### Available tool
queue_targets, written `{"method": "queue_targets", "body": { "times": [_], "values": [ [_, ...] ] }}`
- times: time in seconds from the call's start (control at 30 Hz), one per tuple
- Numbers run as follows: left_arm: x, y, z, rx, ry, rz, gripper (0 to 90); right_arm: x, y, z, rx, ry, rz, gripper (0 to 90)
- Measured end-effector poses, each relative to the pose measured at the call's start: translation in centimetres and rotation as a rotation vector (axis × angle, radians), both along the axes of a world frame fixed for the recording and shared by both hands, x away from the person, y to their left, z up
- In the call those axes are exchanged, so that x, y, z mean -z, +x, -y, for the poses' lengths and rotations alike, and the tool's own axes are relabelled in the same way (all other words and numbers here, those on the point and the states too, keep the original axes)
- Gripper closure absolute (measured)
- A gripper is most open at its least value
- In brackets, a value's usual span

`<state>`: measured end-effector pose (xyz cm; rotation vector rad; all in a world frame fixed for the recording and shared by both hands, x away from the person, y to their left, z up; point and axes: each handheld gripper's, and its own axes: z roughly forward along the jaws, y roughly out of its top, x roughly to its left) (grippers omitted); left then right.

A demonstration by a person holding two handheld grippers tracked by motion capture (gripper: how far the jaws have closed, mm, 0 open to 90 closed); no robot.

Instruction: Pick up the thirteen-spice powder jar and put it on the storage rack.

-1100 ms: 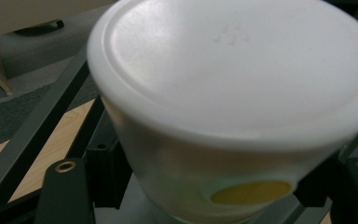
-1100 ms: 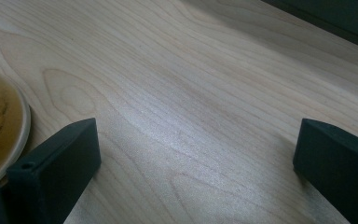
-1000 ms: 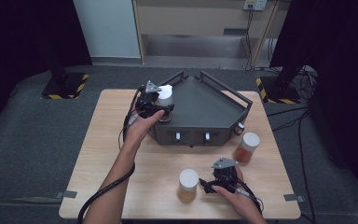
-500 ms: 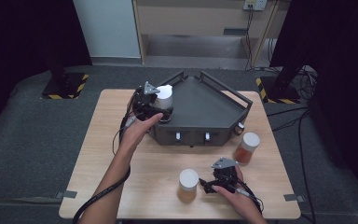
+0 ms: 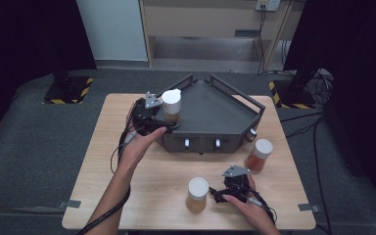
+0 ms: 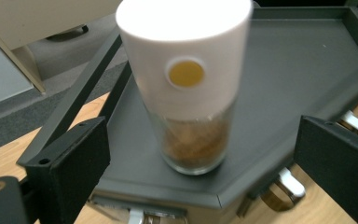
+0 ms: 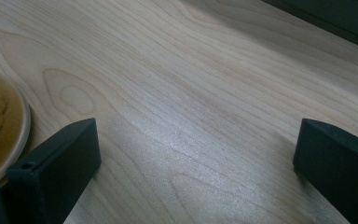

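A glass jar with a white lid and brown contents stands upright on the left corner of the dark grey tray. My left gripper sits just left of it. Its jaws have just been opening and now stand wide apart. In the left gripper view the jar rises a little beyond the gripper, and neither pad touches it. Near the table's front, my right gripper rests open beside a second white-lidded jar. That jar shows at the left edge of the right gripper view, outside the open gripper.
A third jar stands on the wooden table to the right of the tray's front. The tray has raised bar handles along its back sides and small knobs on its front face.
The left gripper has let go of the jar and drawn back to the left, leaving it upright on the tray's corner. The right hand has stayed put.
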<state>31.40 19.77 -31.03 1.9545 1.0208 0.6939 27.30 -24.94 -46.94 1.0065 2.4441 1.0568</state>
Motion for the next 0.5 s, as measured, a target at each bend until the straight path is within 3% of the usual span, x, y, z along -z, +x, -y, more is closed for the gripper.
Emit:
{"method": "queue_targets", "body": {
  "times": [0.2, 0.5],
  "values": [
    [0.5, -1.4, -0.7, 0.011, -0.009, -0.009, 2.3, 0.0, 0.0, 0.0, -0.001, 0.000, 0.000, 0.6],
    [1.6, -2.7, -1.7, -0.013, -0.018, -0.023, 1.9, 0.0, 0.0, 0.0, -0.001, 0.000, 0.000, 0.6]
  ]
}}
